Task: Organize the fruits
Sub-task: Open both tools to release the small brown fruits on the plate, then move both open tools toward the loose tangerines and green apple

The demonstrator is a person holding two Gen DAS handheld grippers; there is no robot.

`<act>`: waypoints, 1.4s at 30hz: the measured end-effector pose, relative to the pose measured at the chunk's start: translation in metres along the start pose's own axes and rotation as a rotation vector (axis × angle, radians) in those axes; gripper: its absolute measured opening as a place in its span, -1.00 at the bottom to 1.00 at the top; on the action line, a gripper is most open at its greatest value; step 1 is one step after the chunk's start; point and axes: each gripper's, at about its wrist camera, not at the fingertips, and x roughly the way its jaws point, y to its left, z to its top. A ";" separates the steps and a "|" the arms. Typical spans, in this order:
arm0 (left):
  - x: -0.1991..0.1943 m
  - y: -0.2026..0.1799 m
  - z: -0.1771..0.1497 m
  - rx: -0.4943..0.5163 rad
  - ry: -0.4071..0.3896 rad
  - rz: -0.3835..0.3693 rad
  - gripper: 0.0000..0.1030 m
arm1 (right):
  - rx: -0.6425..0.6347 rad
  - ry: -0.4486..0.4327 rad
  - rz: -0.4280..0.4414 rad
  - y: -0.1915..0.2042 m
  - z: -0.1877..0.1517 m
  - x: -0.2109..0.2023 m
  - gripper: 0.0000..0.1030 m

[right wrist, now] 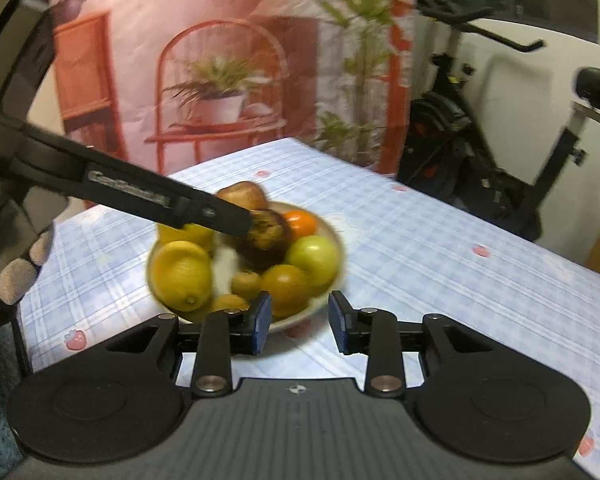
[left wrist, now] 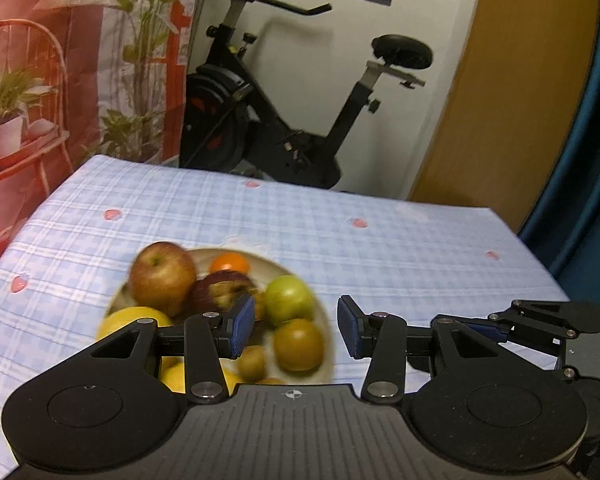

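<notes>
Both views show a bowl of fruit on a bench covered in blue check cloth. In the left wrist view the bowl sits in the lower centre-left of the frame, partly behind the left tongs, whose blue pads stand apart with nothing between them. In it lie a red-brown apple at upper left, a dark, wrinkled fruit beside it, an orange at the back, a green apple, a brownish round fruit below that, a kiwi and a lemon at lower left.

The right tongs, lower centre of the right wrist view, are also apart and empty, just at the bowl's near rim. In that view the left tool reaches in from the upper left of the frame, its tip at or over the dark fruit; touching or just above, I cannot tell through the blur.

Nothing is gripped and all fruit seen lies in the bowl, so this looks like an early step: choosing and approaching the first piece. Next, one pair of tongs should straddle a single fruit, likely the dark one or the brownish one nearest the right tongs, and close gently; round fruit packed tight may roll or nudge its neighbours. No separate place for sorted fruit is in view.
</notes>
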 end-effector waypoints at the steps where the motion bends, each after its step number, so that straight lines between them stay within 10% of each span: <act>1: 0.000 -0.005 0.000 0.000 -0.005 -0.010 -0.06 | 0.019 -0.006 -0.014 -0.007 -0.002 -0.006 -0.34; 16: 0.020 -0.081 -0.022 0.097 0.038 -0.167 -0.07 | 0.179 -0.026 -0.178 -0.074 -0.048 -0.089 -0.34; 42: 0.011 -0.086 -0.061 0.089 0.147 -0.222 -0.07 | 0.191 0.077 -0.099 -0.024 -0.087 -0.123 -0.34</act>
